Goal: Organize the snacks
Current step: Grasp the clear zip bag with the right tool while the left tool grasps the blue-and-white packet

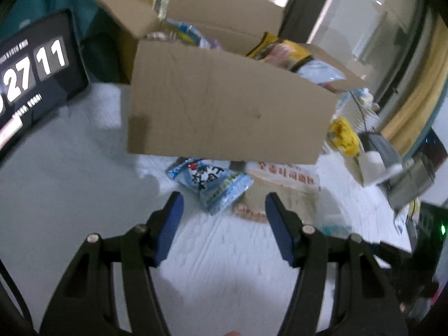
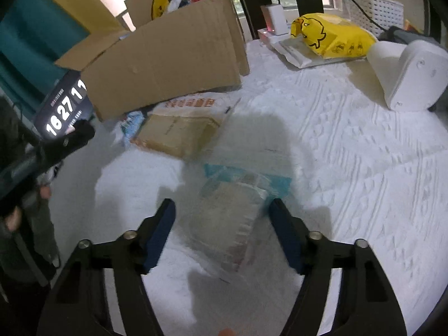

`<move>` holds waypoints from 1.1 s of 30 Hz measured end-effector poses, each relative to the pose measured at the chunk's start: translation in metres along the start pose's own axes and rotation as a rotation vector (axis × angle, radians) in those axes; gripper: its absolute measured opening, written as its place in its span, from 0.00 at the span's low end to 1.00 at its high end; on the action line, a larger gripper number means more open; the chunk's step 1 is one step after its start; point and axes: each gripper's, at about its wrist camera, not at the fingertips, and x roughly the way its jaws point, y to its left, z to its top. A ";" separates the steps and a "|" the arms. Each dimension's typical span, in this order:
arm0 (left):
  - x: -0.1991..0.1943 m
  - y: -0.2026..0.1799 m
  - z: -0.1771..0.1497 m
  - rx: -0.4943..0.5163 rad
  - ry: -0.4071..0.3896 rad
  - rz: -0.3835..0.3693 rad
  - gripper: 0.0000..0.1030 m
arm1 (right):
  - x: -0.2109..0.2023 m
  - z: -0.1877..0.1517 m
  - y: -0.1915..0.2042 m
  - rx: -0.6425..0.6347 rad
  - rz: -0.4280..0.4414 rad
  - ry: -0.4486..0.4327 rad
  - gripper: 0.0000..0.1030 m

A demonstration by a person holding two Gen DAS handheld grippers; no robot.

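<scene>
An open cardboard box [image 1: 224, 106] holding several snack packs stands on the white quilted surface; it also shows in the right wrist view [image 2: 168, 58]. A light blue snack bag [image 1: 208, 182] and a tan bread bag [image 1: 282, 187] lie in front of the box. My left gripper [image 1: 222, 210] is open and empty, just short of the blue bag. My right gripper [image 2: 222, 218] is open, its jaws either side of a clear pack with a teal end [image 2: 232, 207] lying on the surface. The bread bag [image 2: 182, 131] lies beyond it.
A black clock display [image 1: 30, 70] stands left of the box. A yellow duck bag [image 2: 333, 36], chargers with cables [image 2: 275, 16], a white basket [image 2: 372, 8] and a white device [image 2: 408, 75] sit at the far right. The left gripper's tool [image 2: 50, 151] shows at left.
</scene>
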 end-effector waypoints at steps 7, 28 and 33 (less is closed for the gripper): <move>0.041 -0.002 0.019 -0.030 0.021 0.055 0.61 | -0.001 0.008 -0.015 -0.017 0.009 -0.018 0.59; 0.075 -0.012 0.015 0.216 0.070 0.171 0.44 | -0.004 0.017 -0.027 -0.096 -0.047 -0.050 0.53; 0.067 -0.009 0.008 0.218 0.078 0.128 0.41 | -0.020 0.015 -0.023 -0.097 -0.036 -0.073 0.53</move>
